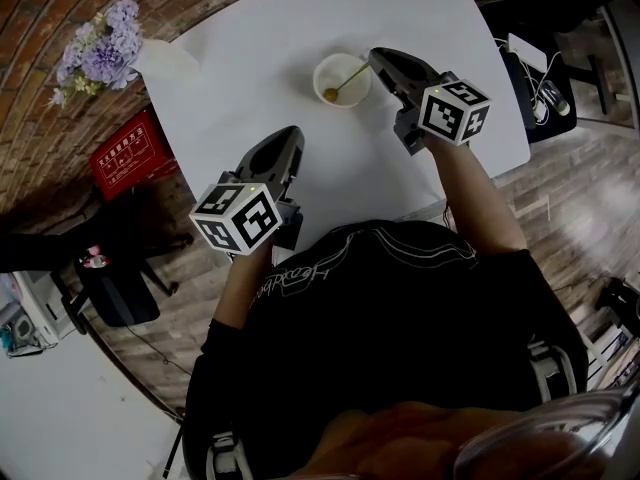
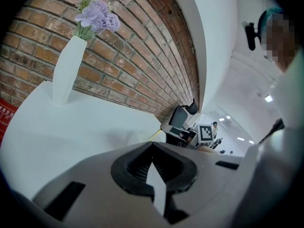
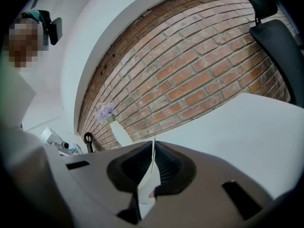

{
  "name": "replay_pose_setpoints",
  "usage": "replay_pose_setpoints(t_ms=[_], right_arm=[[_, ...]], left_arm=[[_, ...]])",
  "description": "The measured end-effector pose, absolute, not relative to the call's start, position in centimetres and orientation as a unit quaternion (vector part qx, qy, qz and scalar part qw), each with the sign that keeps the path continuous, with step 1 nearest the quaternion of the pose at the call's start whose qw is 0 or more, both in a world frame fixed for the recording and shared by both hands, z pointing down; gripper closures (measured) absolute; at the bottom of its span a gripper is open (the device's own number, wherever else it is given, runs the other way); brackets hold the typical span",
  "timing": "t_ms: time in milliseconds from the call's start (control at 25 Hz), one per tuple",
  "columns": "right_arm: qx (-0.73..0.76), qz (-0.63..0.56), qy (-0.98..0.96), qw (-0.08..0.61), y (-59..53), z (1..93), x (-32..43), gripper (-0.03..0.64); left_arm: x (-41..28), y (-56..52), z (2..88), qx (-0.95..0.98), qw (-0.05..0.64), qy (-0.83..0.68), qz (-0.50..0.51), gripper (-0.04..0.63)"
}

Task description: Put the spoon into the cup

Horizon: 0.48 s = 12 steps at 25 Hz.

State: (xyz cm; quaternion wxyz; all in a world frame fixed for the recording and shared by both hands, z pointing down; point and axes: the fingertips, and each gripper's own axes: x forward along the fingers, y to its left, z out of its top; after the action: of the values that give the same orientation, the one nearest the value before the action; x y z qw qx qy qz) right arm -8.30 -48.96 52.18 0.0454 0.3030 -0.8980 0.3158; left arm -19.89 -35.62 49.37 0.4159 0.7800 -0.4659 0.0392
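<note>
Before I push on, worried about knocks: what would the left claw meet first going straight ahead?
Likely the white table, as the left claw tilts downward; the cup lies farther along that line.

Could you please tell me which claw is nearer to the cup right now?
Right. The right claw reaches the right rim of the cup, closed on the spoon handle. The left claw lies lower left of the cup in the head view, clearly apart from it.

One cup (image 1: 342,66), one spoon (image 1: 346,84), one vase (image 1: 165,60), one crate (image 1: 130,154), one desk (image 1: 290,23); two claws: left claw (image 1: 289,134), right claw (image 1: 379,59).
</note>
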Motion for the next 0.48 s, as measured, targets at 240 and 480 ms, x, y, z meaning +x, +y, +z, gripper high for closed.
replay_pose_setpoints(t_ms=[240,480], right_arm=[[0.309,0.319,-0.895,0.037,-49.1,52.3,-7.9,0.615],[0.337,0.32,-0.884,0.036,-49.4,52.3,-6.2,0.502]], left_arm=[[-19.8,-35.4,49.4,0.78,0.416,-0.466,0.041,0.592],[-19.8,-35.2,49.0,0.781,0.41,-0.47,0.041,0.592]])
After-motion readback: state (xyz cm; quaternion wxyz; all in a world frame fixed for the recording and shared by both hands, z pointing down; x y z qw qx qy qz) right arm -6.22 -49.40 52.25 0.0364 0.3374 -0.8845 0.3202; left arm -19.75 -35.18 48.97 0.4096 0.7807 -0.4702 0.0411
